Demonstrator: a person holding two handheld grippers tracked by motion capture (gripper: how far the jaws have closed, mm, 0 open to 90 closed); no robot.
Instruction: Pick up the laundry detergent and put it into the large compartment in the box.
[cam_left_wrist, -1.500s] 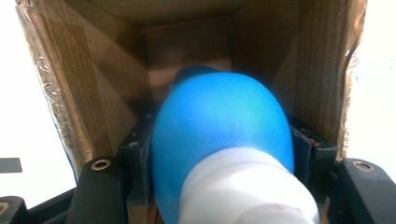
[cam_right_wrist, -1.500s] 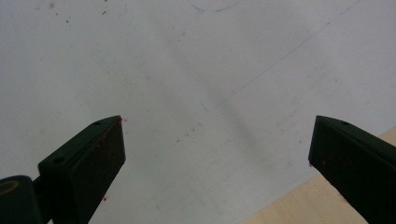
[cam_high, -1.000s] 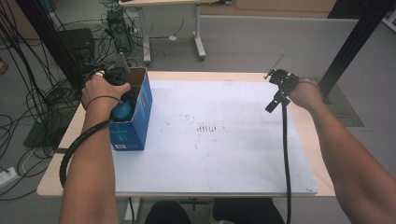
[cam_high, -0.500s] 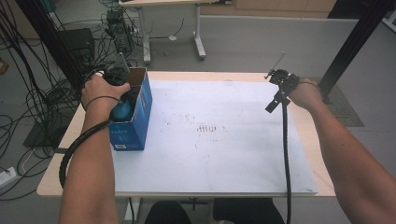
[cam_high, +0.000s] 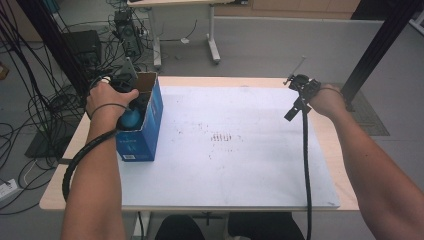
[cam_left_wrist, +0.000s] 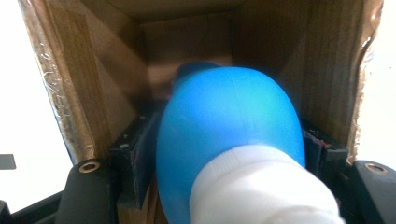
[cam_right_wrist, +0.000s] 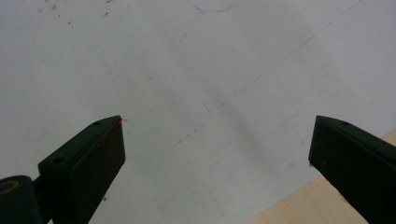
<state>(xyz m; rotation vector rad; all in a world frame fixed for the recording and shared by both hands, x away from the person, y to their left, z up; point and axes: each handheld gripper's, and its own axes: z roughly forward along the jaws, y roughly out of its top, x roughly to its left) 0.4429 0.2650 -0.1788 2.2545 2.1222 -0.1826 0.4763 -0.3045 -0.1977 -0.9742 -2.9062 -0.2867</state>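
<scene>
Inside the open cardboard box (cam_high: 145, 120), between the jaws of the left claw (cam_left_wrist: 229, 154): one blue bulb-shaped item with a white neck (cam_left_wrist: 229, 140), rubbery in look, probably a squeeze blower or a bottle; its far end is blurred and cannot be identified.

Left claw: closed on the blue item, one jaw pressing each flank, the white neck toward the claw's camera. The claw is lowered well into the box, with brown card walls on either side of it and the box bottom ahead. In the high view the left hand (cam_high: 107, 100) sits over the box mouth, with blue showing beneath it.

Box: blue outside, brown inside, standing upright, top flaps open, at the left edge of the white sheet (cam_high: 225, 165) on the bench (cam_high: 55, 195).

Right claw (cam_high: 299, 87): jaws spread wide, holding nothing, idle above the sheet near its far right corner, well apart from the box.

Progress, as judged: the item is carried into the box and the placing is nearly complete. Remaining: set the item down on the box bottom, open the left claw, and lift it clear of the walls. Whether the item already touches the bottom cannot be told.
</scene>
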